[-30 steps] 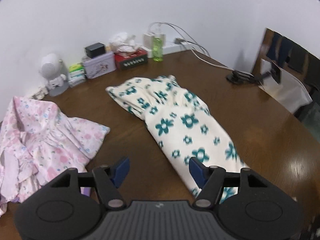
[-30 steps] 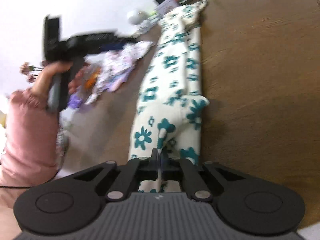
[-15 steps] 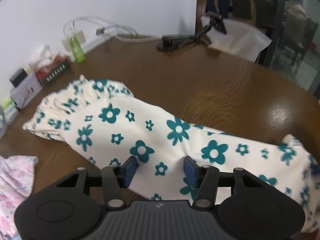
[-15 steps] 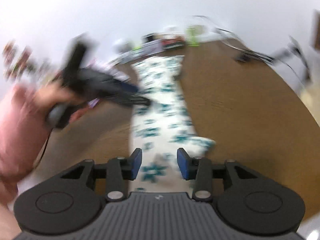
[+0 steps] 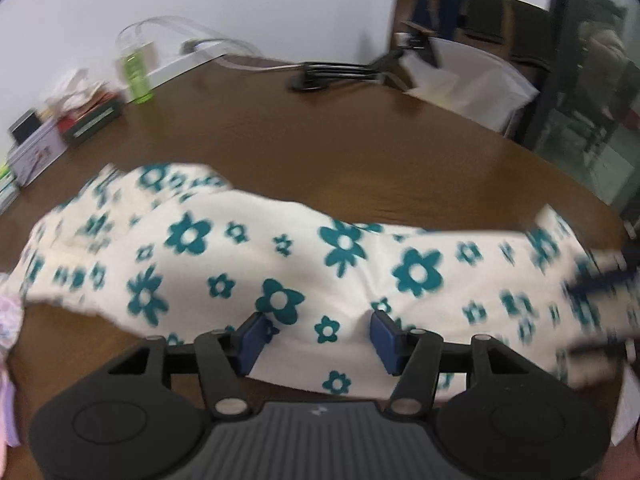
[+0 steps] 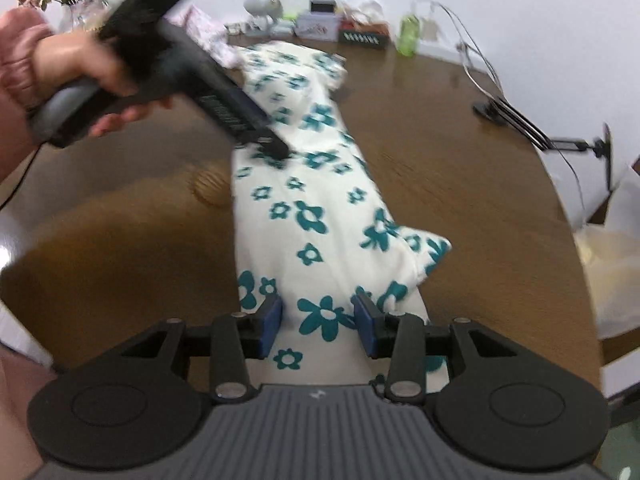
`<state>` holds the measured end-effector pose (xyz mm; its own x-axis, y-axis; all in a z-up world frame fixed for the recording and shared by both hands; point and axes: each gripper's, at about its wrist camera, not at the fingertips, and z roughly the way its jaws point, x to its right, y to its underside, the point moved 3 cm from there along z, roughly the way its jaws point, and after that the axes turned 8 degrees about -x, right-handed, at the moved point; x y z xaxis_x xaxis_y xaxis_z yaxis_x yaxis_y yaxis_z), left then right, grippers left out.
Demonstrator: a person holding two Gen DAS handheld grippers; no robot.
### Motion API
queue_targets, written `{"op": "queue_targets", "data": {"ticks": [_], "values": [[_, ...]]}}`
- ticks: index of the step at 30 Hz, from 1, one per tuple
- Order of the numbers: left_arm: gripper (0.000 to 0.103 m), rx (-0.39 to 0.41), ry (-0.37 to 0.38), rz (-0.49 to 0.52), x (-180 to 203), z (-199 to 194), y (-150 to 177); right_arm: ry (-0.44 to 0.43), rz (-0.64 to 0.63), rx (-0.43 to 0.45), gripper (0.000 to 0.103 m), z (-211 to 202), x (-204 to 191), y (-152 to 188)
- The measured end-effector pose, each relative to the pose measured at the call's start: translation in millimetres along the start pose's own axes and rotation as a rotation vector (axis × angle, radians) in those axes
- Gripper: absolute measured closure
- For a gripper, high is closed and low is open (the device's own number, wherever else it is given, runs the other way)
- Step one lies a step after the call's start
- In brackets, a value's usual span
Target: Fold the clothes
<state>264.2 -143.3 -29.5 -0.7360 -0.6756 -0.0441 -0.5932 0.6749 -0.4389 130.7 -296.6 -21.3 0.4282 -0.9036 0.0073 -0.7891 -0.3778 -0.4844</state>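
Observation:
A cream garment with teal flowers (image 5: 240, 264) lies stretched out long on the brown table (image 5: 360, 152). My left gripper (image 5: 318, 330) hovers low over its near edge around the middle. Its jaws are opening, and cloth lies under and between the blue pads (image 5: 252, 334) without being pinched. In the right wrist view the garment (image 6: 320, 208) runs away from me. My right gripper (image 6: 318, 316) stands open over its near end, a flower showing between the pads. A person's hand (image 6: 72, 64) holds the left gripper (image 6: 276, 152) there, tips down on the cloth's left edge.
A pink floral garment (image 6: 208, 32) lies at the far left. Along the wall stand a tin, a tissue box (image 5: 92, 114) and a green bottle (image 5: 136, 76), with cables. A black phone stand (image 5: 320, 78) and a white bag (image 5: 472, 80) sit at the right.
My left gripper swung right from beside the pink garment and sank onto the flowered garment's middle. My right gripper, shut on the garment's end a second ago, has opened and let go.

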Motion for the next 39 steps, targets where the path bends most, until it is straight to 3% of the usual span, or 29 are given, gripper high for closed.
{"op": "queue_targets", "data": {"ticks": [4,6,10,14,18,22,27,32,35,39], "values": [[0.046,-0.007,0.077,-0.019,20,-10,6,-0.023,-0.039,-0.053,0.058,-10,48,13],[0.045,0.035,0.114,-0.050,11,-21,9,-0.043,0.021,-0.035,0.055,-19,63,11],[0.041,0.139,-0.001,-0.157,-36,-32,14,-0.109,0.203,0.124,0.042,-38,72,6],[0.045,0.174,-0.174,-0.236,-88,-19,12,0.093,0.169,0.208,0.041,-19,48,7],[0.044,0.127,-0.189,-0.205,-110,5,9,0.129,0.226,0.143,0.042,3,43,15],[0.046,0.089,-0.206,-0.181,-101,3,20,0.135,0.223,0.116,0.044,10,49,18],[0.046,0.048,-0.197,-0.234,-94,-24,71,0.125,0.098,0.064,0.044,16,67,6],[0.046,0.081,-0.175,-0.462,-70,-63,149,0.045,-0.079,0.038,0.041,31,76,-27],[0.045,0.123,-0.203,-0.631,-44,-86,191,-0.021,-0.185,0.036,0.041,43,69,-51],[0.047,0.156,-0.246,-0.846,-54,-115,236,-0.078,-0.278,0.031,0.039,55,46,-74]]}}
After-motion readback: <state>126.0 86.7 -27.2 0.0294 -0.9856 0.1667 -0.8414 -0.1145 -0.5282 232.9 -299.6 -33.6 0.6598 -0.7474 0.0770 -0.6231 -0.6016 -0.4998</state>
